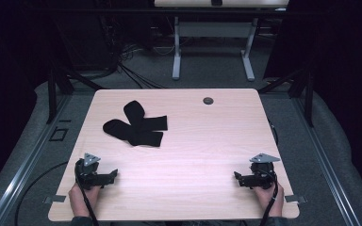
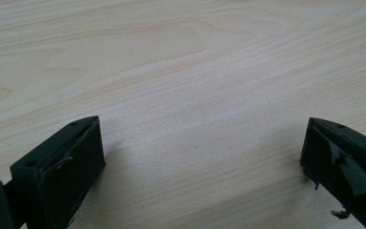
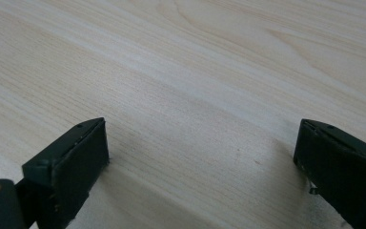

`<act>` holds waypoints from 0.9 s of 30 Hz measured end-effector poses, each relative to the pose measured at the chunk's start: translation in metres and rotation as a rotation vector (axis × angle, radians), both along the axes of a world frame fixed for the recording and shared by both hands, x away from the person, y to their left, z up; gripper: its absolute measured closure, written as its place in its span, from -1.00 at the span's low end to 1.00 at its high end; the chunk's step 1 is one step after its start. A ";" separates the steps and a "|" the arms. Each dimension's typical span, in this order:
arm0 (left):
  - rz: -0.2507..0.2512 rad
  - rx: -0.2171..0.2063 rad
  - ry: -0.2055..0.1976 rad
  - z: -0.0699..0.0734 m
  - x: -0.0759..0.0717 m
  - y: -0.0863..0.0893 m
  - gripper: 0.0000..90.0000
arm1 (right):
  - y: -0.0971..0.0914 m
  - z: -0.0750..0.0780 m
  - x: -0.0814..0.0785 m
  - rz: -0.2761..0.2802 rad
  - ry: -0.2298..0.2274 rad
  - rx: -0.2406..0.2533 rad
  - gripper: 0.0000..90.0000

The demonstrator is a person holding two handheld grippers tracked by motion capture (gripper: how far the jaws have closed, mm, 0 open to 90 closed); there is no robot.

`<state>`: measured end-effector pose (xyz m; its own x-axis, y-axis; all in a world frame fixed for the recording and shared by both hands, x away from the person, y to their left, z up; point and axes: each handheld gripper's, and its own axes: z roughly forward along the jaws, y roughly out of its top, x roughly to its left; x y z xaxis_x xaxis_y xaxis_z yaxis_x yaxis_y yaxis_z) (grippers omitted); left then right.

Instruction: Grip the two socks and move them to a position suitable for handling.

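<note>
Resting left hand-held gripper (image 1: 114,174): near-left worktop corner; jaws wide, nothing between
Right hand-held gripper (image 1: 237,176): near-right corner; jaws wide, bare wood between
Black socks (image 1: 135,124): overlapping heap, far-left of worktop (image 1: 202,141); well apart from both

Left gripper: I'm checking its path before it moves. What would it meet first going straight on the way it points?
Probably the right gripper across the bare table; the left gripper points sideways, well clear of the socks.

Dim, dark-edged high view; gripper views bright, slightly soft.
</note>
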<state>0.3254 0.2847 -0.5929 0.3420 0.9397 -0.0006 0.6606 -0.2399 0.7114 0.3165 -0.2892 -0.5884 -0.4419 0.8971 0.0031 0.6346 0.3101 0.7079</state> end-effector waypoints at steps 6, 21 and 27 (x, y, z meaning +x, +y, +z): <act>0.000 0.000 0.000 0.000 0.000 0.000 -0.99 | 0.000 0.000 0.000 -0.004 -0.002 0.001 -0.92; 0.015 -0.003 -0.004 0.000 -0.001 0.001 -0.98 | 0.000 0.000 -0.001 -0.003 0.000 -0.004 -0.91; -0.012 -0.003 0.017 0.002 0.001 0.002 -1.00 | 0.000 0.000 -0.001 -0.006 -0.003 0.001 -0.91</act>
